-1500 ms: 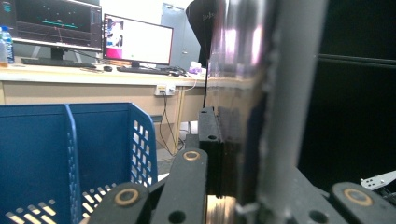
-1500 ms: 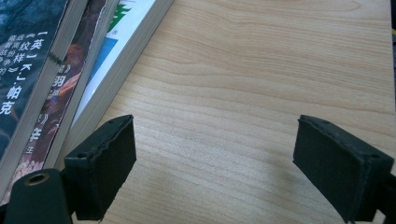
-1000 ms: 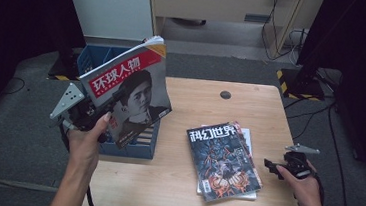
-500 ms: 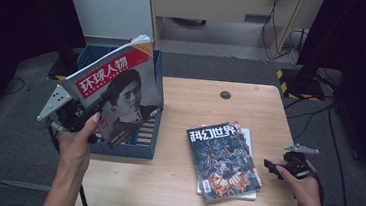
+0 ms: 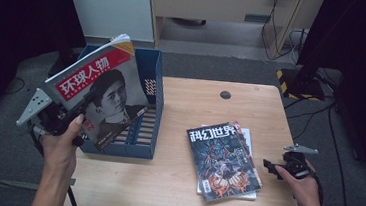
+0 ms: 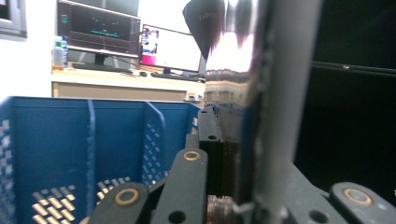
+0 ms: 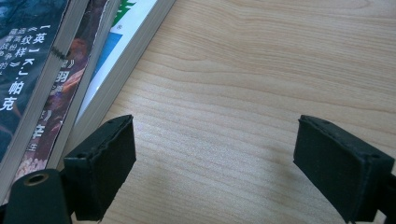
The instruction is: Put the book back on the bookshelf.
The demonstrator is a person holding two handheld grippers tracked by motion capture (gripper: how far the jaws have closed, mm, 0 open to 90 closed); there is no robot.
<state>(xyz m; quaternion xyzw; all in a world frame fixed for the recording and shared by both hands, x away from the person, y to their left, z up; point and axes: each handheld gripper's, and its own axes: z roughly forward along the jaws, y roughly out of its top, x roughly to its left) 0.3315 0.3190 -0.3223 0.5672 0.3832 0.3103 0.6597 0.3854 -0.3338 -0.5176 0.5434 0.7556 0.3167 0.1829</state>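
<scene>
1. Your left tongs (image 5: 71, 118) are clamped on the lower edge of a magazine (image 5: 99, 95) with a red title band and a portrait cover. You hold it tilted, just above the blue file bin (image 5: 153, 105) at the left end of the tabletop (image 5: 179, 183).
2. In the left gripper view the magazine (image 6: 243, 116) stands edge-on between the black jaws, and the bin's blue perforated wall (image 6: 93, 140) lies close on the left.
3. The bin's walls sit directly under and around the magazine's lower corner; its right wall stands between the magazine and the open tabletop.
4. Your right tongs (image 5: 275, 169) are spread wide and hold nothing. They rest low over bare wood near the right edge of the tabletop.
5. A stack of magazines (image 5: 223, 159) lies flat just to the left of the right tongs, a dark illustrated cover on top. In the right gripper view the stack's page edges (image 7: 70, 70) run beside one jaw.
6. A small round dark hole (image 5: 225, 94) sits near the far edge of the tabletop, well apart from both tongs.
</scene>
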